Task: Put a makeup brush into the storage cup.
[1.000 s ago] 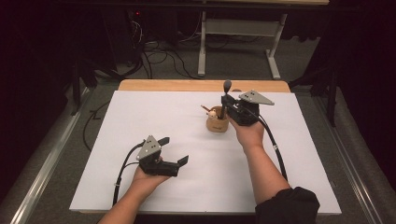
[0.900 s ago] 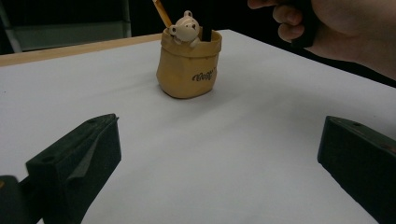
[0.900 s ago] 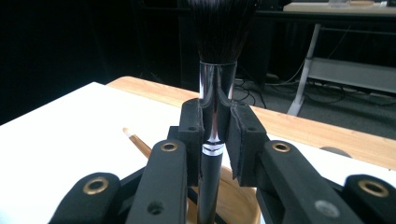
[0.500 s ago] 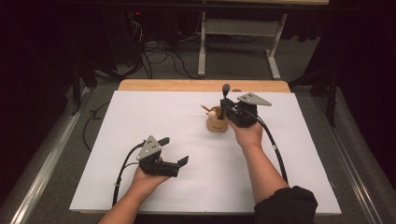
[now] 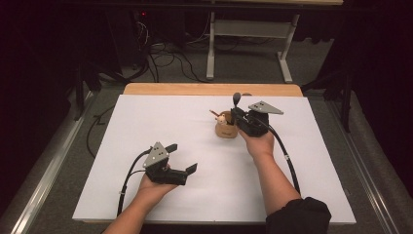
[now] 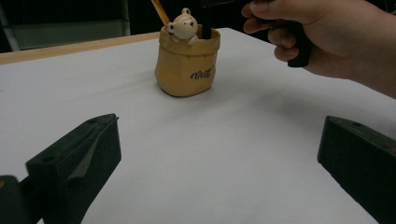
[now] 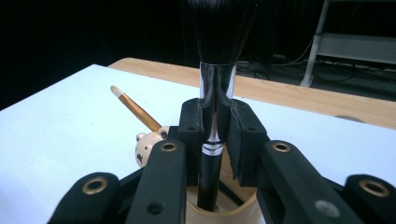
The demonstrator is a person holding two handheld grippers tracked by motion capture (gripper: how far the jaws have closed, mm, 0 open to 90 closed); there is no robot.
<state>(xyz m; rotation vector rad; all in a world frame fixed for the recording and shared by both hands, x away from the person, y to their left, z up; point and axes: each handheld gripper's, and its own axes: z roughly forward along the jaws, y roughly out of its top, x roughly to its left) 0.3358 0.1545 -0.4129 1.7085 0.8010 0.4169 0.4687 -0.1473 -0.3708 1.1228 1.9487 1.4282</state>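
My right gripper (image 7: pixel 215 135) is clamped on the brush (image 7: pixel 215 70), upright, handle end already inside the cup (image 5: pixel 226 127) straight below; left gripper (image 5: pixel 181 157) gapes wide, farther off.

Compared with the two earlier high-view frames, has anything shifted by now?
Nothing visibly changed. The right gripper stays shut on the black brush standing in the tan holder; the left gripper stays open, low over the white table.
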